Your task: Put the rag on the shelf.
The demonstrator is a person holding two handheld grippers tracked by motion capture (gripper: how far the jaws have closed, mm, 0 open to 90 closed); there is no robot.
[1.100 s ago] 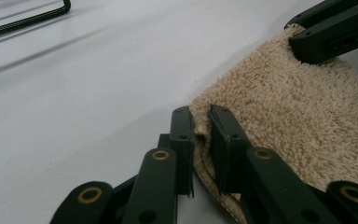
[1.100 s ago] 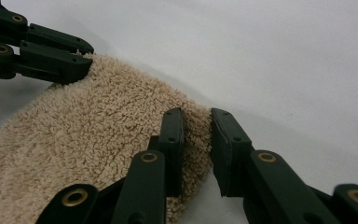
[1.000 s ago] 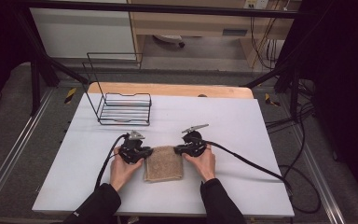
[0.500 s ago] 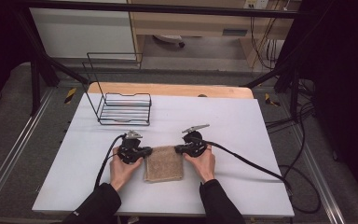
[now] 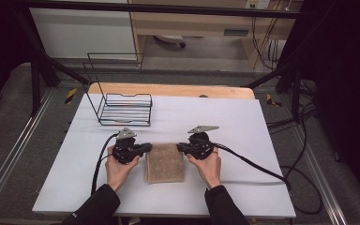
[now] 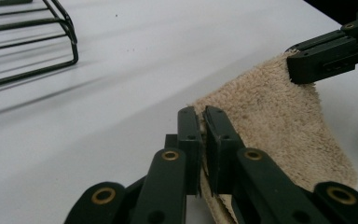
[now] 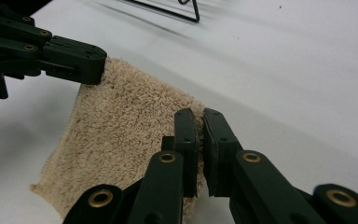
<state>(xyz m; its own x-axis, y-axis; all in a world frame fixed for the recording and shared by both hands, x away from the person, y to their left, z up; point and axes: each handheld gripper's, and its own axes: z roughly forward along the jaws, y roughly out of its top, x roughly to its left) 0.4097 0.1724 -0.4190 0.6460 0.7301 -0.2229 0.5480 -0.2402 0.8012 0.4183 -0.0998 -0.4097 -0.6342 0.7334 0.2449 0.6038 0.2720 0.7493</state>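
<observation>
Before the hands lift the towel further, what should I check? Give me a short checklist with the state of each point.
1. left gripper shut on a far corner of the towel: ok.
2. right gripper shut on the other far corner: ok.
3. Both corners at about equal height: ok.
4. Near edge of the towel off the table: not ok, it rests there.
5. wire basket stands apart from the towel: ok.
6. Number of layers pinched: cannot tell.

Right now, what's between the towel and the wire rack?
Nothing: in the high view, bare white table separates the towel from the wire rack. The left gripper view shows the same gap.
</observation>
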